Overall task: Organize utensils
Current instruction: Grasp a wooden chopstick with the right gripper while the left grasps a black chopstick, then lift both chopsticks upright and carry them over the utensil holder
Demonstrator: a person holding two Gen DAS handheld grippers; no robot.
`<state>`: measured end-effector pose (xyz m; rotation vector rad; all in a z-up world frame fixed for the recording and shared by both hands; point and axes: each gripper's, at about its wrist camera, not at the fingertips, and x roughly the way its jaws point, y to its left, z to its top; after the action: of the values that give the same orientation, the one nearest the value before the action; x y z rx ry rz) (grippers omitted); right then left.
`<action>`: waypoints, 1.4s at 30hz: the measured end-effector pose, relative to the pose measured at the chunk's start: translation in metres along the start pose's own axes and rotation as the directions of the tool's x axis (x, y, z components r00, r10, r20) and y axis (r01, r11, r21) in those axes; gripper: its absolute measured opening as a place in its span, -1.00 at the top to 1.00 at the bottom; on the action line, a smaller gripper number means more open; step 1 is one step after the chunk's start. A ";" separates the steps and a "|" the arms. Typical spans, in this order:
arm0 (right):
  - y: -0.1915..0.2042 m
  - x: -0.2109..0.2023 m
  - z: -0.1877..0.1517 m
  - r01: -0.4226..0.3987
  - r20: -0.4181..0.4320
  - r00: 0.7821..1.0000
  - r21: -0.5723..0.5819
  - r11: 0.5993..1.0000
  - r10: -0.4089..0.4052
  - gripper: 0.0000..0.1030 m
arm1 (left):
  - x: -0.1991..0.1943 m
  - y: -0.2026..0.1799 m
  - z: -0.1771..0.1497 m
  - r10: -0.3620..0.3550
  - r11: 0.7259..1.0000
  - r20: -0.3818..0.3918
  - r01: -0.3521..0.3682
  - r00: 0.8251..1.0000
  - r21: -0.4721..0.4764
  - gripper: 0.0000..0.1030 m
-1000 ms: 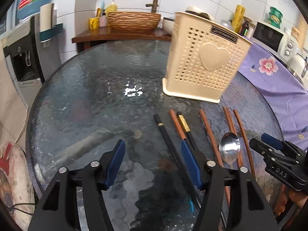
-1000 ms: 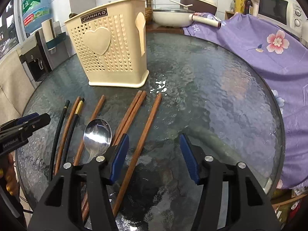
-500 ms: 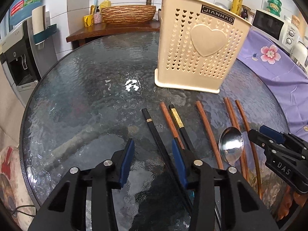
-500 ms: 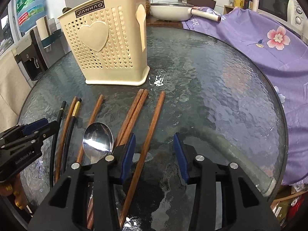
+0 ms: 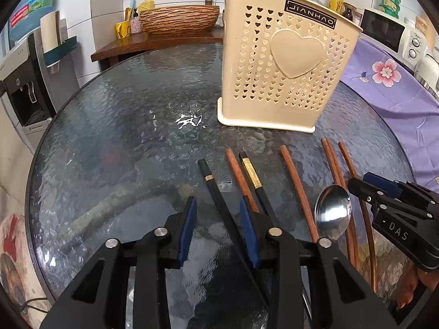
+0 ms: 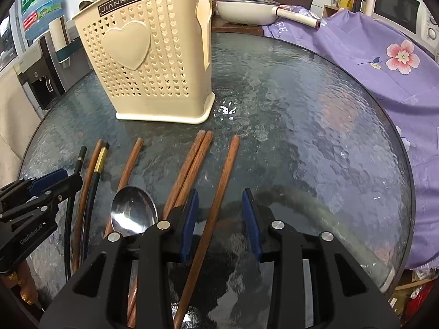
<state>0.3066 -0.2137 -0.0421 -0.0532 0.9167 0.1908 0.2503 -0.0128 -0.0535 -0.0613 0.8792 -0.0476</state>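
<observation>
A: Left gripper (image 5: 218, 226) state?

B: Jaws apart, moderate gap, nothing held. The black chopstick with gold band (image 5: 219, 200) runs between the blue pads (image 5: 187, 229), no contact on either side that I can see.

A: Right gripper (image 6: 221, 220)?

B: Same. Parted, holding nothing. The rightmost wooden chopstick (image 6: 219, 192) lies on the glass table (image 6: 315, 137) and passes between its pads (image 6: 189, 220), nearer the left one. Contact can't be told.

A: Where are the utensils?

B: All flat on the table near its front edge, fanned out, tips toward the cream utensil holder (image 5: 279, 74). From the right wrist view, left to right: black chopstick, a wooden one, second black chopstick (image 6: 94, 175) with gold band, another wooden chopstick (image 6: 127, 167), metal spoon (image 6: 133, 211), a touching wooden pair (image 6: 189, 167), then the rightmost one.

A: Holder?

B: Upright, mid-table, toward the back edge, behind the chopstick tips. Heart on the front, "JIANHAO" label. Inside can't be seen.

A: Spoon relative to grippers?

B: Between them, bowl up, just left of the right gripper.
</observation>
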 end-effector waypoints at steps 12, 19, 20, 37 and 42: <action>0.001 0.014 0.024 -0.011 -0.019 1.000 -0.046 0.999 0.010 0.49 | 0.012 -0.015 0.013 0.009 0.998 -0.009 -0.008 1.000 0.056 0.60; -0.004 0.020 0.037 -0.036 -0.047 0.998 -0.037 0.999 0.034 0.58 | 0.018 -0.012 0.022 0.005 0.997 -0.032 -0.002 0.999 0.080 0.61; -0.003 0.021 0.037 -0.029 -0.047 0.999 -0.042 0.999 0.027 0.58 | 0.018 -0.015 0.021 0.010 0.996 -0.030 -0.007 1.000 0.086 0.61; 0.010 0.023 0.034 -0.020 -0.065 0.998 -0.097 0.995 0.014 0.79 | 0.015 -0.022 0.015 -0.010 0.994 -0.045 0.015 0.999 0.109 0.75; 0.013 0.022 0.034 -0.015 -0.068 0.998 -0.114 0.993 0.008 0.81 | 0.017 -0.020 0.020 -0.013 0.994 -0.057 0.019 0.998 0.110 0.83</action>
<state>0.3439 -0.1936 -0.0389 -0.1616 0.9732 0.2535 0.2760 -0.0337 -0.0524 0.0370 0.9308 -0.1131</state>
